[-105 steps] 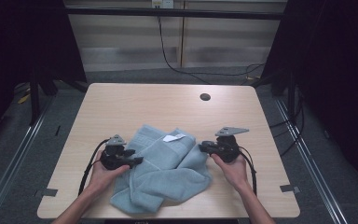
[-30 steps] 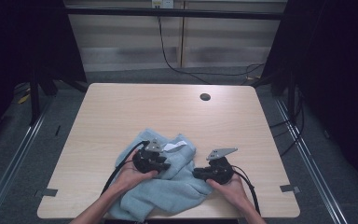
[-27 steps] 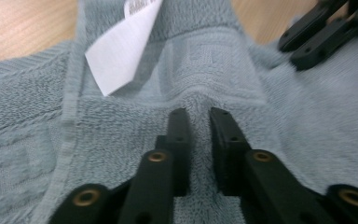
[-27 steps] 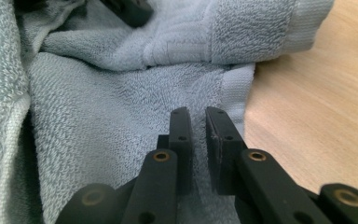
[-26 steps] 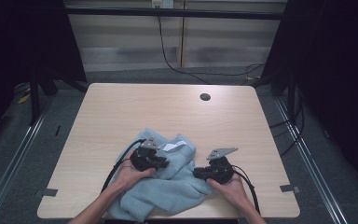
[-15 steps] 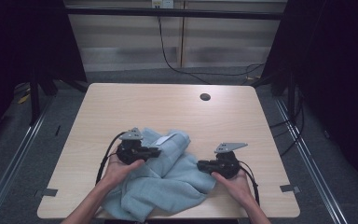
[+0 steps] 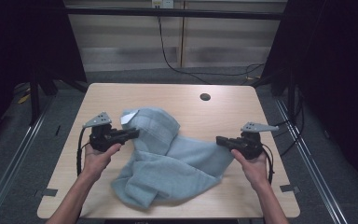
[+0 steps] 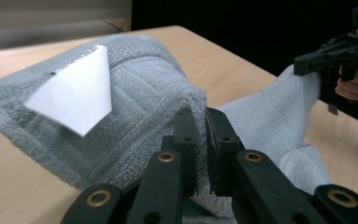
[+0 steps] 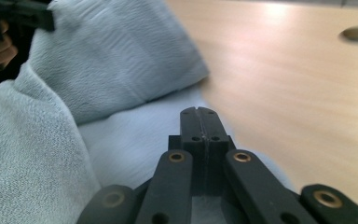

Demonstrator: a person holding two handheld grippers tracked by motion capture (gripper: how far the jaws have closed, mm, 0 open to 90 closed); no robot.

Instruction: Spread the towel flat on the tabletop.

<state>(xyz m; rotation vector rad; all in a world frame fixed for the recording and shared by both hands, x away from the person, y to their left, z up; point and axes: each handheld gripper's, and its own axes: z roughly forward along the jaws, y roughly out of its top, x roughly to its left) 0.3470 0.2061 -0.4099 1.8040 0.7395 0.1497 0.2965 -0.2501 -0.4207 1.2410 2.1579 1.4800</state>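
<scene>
Dark curtains and a bare floor ring your pale wooden table [image 7: 121, 93], and near its front middle lies the grey-blue towel [image 7: 177, 163], still bunched, with its lower part in rumpled folds.

You hold it at two places. Your left gripper [image 7: 129, 134] pinches the woven hem of a raised fold at the towel's upper left, jaws pressed together on the cloth. Your right gripper [image 7: 220, 140] is clamped at the towel's right edge; its jaws have just been closing and now meet with thin cloth caught between them, as far as the close view lets you judge. Both grips are lifted and set well apart, which seems meant to draw the towel out between your hands so that it opens flat rather than staying heaped.

From above, you see the whole layout: how far apart your hands are, how much towel still sags on the wood, and a small round hole [image 7: 205, 97] in the table beyond. The left gripper view gives what that one cannot: the hem's stitching gripped between the jaws, a white label [image 8: 74, 95] standing up from the fold, and the other gripper [image 8: 324, 58] across the cloth. The right gripper view shows the jaws' seam nearly shut over pale cloth.
</scene>
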